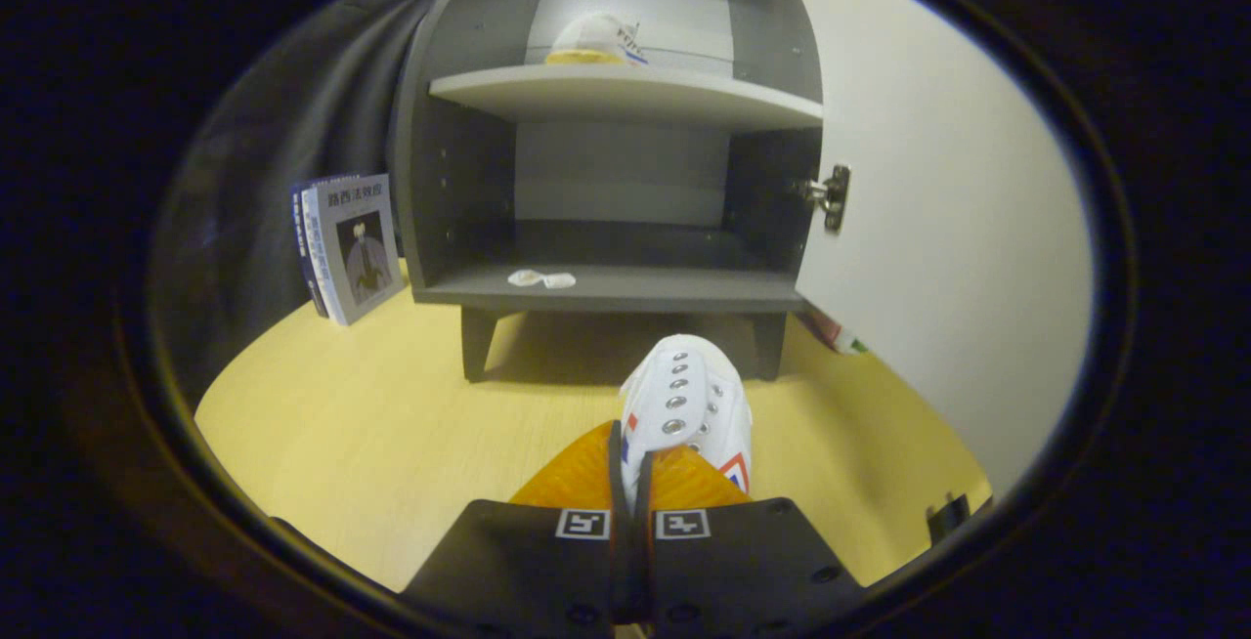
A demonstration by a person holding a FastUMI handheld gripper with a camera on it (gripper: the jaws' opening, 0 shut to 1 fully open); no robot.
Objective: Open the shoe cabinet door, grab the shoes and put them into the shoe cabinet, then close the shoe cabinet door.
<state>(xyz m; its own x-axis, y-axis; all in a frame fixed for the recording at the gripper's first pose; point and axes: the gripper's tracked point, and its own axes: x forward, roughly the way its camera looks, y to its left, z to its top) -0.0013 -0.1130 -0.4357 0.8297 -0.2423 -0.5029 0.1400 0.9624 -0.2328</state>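
While the door stands open: the shoe cabinet sits at twelve o'clock from the tongs, both shelves within reach.
Door: the white door is swung wide to two o'clock, so the way in is free.
Tongs: pressed nearly together, pinching the white shoe by its heel edge; toe points at the cabinet, apparently ready for loading.
Second shoe: already on the upper shelf, its mate resting far back.
Lower shelf: a small white scrap lies near the front.
Bench: books lean at ten o'clock, beside the cabinet.
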